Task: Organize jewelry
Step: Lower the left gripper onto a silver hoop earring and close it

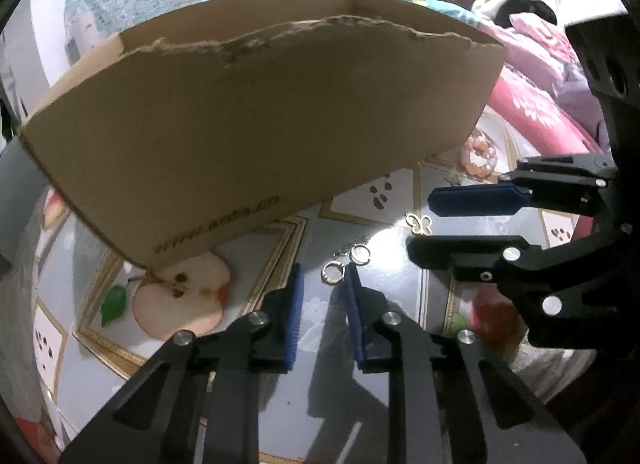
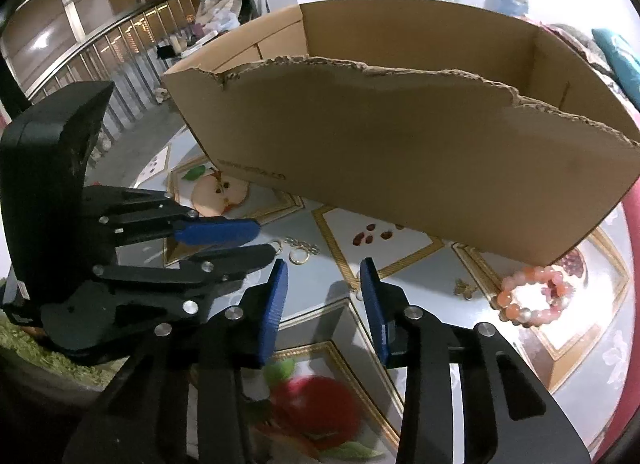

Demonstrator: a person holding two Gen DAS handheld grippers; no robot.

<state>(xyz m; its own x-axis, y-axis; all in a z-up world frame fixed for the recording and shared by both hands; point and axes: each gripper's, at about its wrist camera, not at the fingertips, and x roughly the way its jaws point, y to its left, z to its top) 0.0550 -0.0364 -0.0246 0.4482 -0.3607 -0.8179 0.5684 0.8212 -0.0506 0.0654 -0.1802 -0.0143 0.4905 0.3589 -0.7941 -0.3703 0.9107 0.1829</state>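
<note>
Jewelry unsorted: rings [image 1: 334,272], clover charm [image 1: 419,223], bead bracelet [image 2: 532,296] lie on table [image 2: 320,296] outside box [image 2: 400,151]. Your left gripper [image 1: 322,288] and right gripper [image 2: 323,288]: jaws apart, empty.

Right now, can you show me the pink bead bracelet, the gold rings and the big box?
pink bead bracelet [image 2: 505,296], right wrist view, left beads.
gold rings [image 1: 333,272], left wrist view, nearer ring's rim.
cardboard box [image 2: 400,151], right wrist view, front wall.

Each view was taken low over the table [image 1: 400,304], close along its own fingers. The cardboard box [image 1: 260,123] was faced by both, and the gold rings [image 1: 334,272] were shared between them.
</note>
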